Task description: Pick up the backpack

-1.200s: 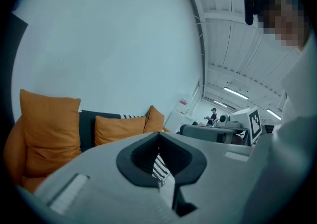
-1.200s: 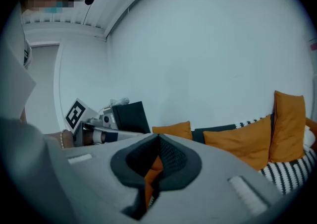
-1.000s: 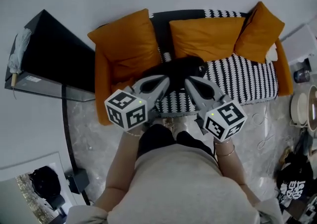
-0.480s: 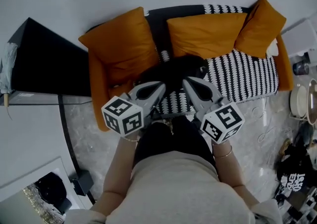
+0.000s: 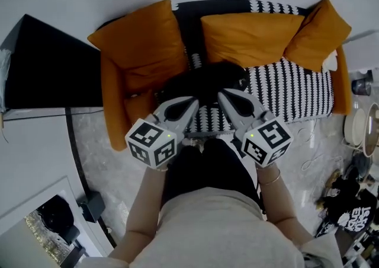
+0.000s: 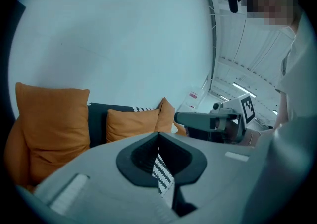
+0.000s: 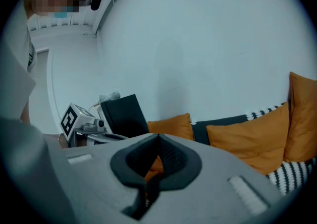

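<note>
My left gripper (image 5: 189,104) and right gripper (image 5: 226,97), fingers closed and empty, point at the black backpack (image 5: 207,78) lying on the orange sofa (image 5: 111,102).

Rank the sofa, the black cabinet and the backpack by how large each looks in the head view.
1. sofa
2. black cabinet
3. backpack, though it is partly hidden, so its full size is unsure.
</note>
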